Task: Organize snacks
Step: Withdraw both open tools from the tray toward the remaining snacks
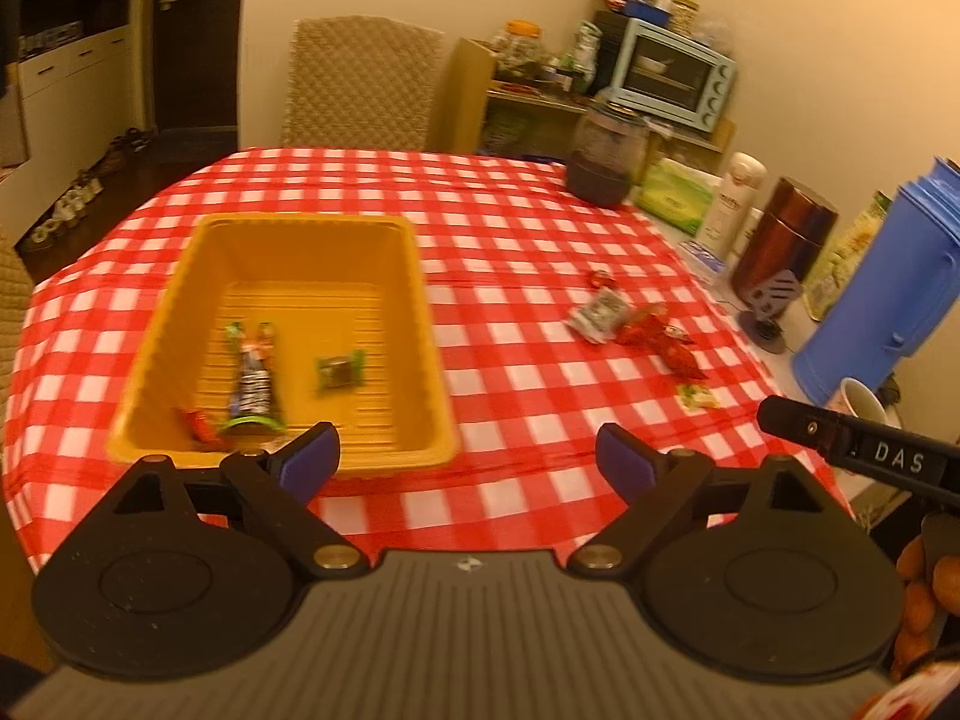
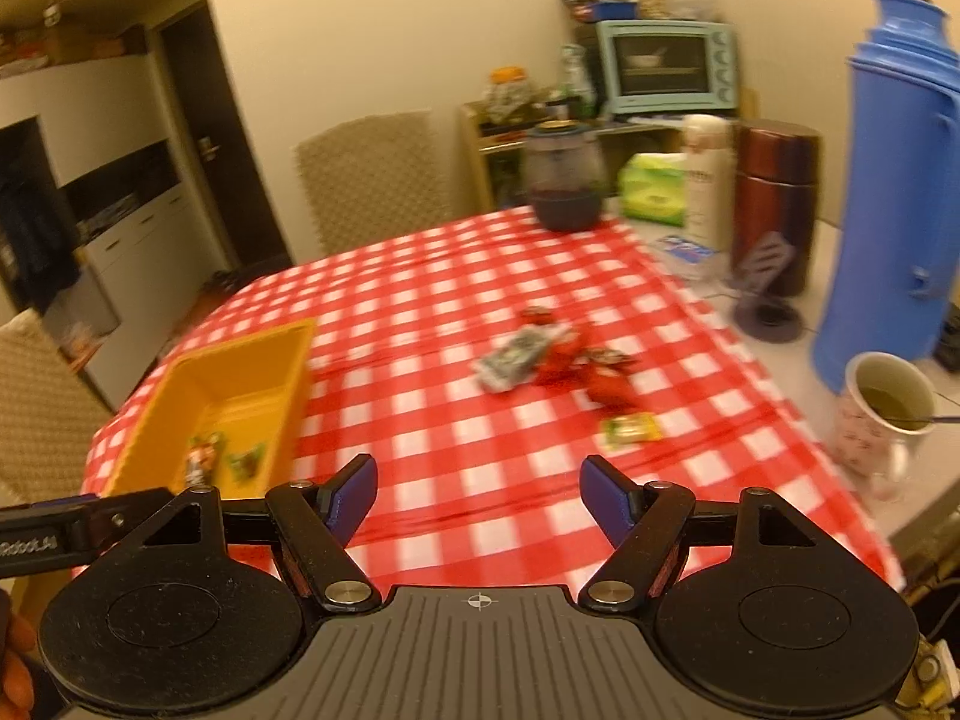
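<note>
The left gripper (image 1: 468,456) hangs above the near edge of the red-and-white checked tablecloth (image 1: 510,228), its blue-padded fingers (image 1: 312,459) spread wide with nothing between them. Just ahead and to its left sits the rectangular yellow plastic tray (image 1: 414,276), which holds a long dark snack bar (image 1: 255,381), a small green-wrapped sweet (image 1: 341,371) and a small red sweet (image 1: 201,425). Ahead to its right, well apart from the tray, loose snacks lie on the cloth: a white-and-grey packet (image 1: 600,315), red-wrapped candies (image 1: 657,339) and a small yellow-green packet (image 1: 698,397). The right gripper (image 2: 478,495) is likewise wide open and empty, with that loose pile straight ahead of it and the tray to its left.
</note>
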`<state>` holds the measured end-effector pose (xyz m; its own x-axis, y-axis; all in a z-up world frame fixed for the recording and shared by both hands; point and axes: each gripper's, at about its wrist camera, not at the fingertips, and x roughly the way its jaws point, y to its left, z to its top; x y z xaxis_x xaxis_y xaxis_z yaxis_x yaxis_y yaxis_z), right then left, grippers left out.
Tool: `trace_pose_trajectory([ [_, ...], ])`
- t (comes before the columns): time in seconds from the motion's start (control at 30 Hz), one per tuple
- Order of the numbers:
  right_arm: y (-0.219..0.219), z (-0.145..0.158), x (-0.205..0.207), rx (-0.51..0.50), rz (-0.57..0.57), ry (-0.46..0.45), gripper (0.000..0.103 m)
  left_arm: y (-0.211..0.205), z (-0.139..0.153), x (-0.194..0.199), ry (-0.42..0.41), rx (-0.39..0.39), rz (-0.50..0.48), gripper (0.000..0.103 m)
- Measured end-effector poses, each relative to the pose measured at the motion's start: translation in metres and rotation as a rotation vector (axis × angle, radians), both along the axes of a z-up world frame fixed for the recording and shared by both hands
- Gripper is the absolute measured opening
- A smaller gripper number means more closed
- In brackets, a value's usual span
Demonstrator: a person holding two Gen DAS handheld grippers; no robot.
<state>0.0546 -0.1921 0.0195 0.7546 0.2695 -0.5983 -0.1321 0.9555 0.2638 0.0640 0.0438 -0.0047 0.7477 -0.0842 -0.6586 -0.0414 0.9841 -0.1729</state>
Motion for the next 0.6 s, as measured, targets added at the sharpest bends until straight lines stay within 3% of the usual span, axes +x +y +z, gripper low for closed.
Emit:
trace_pose_trajectory([
  [0.27,-0.042,-0.008,0.009,-0.009,-0.083,0.002,0.074,-0.035,-0.006,0.022,0.011,-0.002,-0.067,0.092],
  [0.6,-0.063,-0.035,0.045,-0.052,-0.081,0.003,0.074,-0.06,-0.021,0.068,0.023,0.011,-0.109,0.092],
])
